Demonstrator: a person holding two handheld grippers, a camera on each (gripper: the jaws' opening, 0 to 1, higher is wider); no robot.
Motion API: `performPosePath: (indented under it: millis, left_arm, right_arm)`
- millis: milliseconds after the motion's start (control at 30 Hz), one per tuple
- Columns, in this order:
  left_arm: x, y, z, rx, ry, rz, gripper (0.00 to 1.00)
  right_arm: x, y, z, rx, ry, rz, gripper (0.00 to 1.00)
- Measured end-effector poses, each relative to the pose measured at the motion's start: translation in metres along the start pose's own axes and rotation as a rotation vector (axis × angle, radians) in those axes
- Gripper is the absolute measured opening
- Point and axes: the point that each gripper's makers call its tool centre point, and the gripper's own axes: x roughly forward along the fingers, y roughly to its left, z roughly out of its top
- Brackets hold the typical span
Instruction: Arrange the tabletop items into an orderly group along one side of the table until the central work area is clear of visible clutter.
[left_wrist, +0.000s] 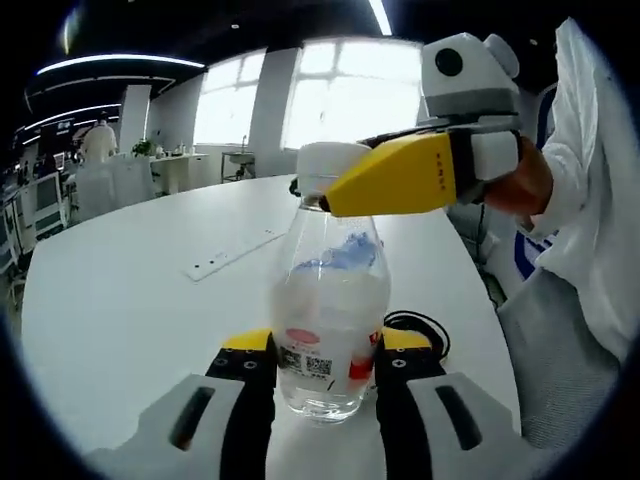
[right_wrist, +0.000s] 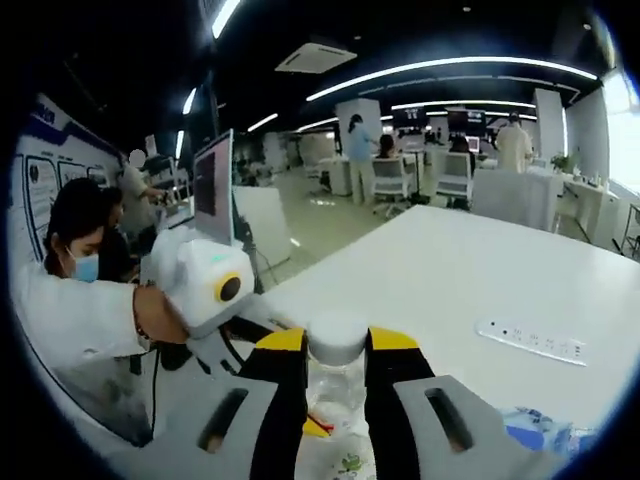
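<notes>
bottle (left_wrist: 330, 320) upright on counter (left_wrist: 130, 300), power strip (left_wrist: 235, 252) behind it | left tool (left_wrist: 325, 375) clamps its base, right tool (right_wrist: 335, 365) pinches cap (left_wrist: 325, 165) | tip: keep base steady, lift straight

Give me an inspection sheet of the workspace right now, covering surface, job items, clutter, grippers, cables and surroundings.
Surface: white table, mostly bare.
Job's things: clear plastic bottle with white cap, upright on the table; something blue shows inside it, too unclear to name.
Clutter: white power strip lying flat, apart from the bottle; a blue-and-white item at the table edge in the right gripper view, too blurred to name.
Grippers: left gripper has its jaws against the bottle's lower body; right gripper has its jaws on either side of the cap.
Cables: black cable looped behind the bottle.
Surroundings: open office with desks, chairs, monitors, bright windows, ceiling light strips, several people.
</notes>
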Motion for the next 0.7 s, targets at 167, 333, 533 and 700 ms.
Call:
performPosePath:
  millis: [167,333,533,700]
  left_arm:
    - [0.011,0.014,0.002,0.035,-0.008,-0.025,0.38]
    - [0.016,0.025,-0.003,0.054,0.005,-0.034,0.38]
    - [0.022,0.034,-0.009,0.048,0.008,-0.038,0.38]
    - [0.026,0.042,-0.016,0.034,0.005,-0.04,0.39]
  right_arm:
    - [0.003,-0.012,0.0,-0.031,-0.021,-0.052,0.18]
    - [0.011,-0.021,-0.004,-0.025,-0.022,-0.074,0.19]
    - [0.023,-0.023,-0.009,-0.076,-0.015,-0.091,0.19]
    - [0.03,-0.029,-0.015,-0.088,-0.007,-0.115,0.19]
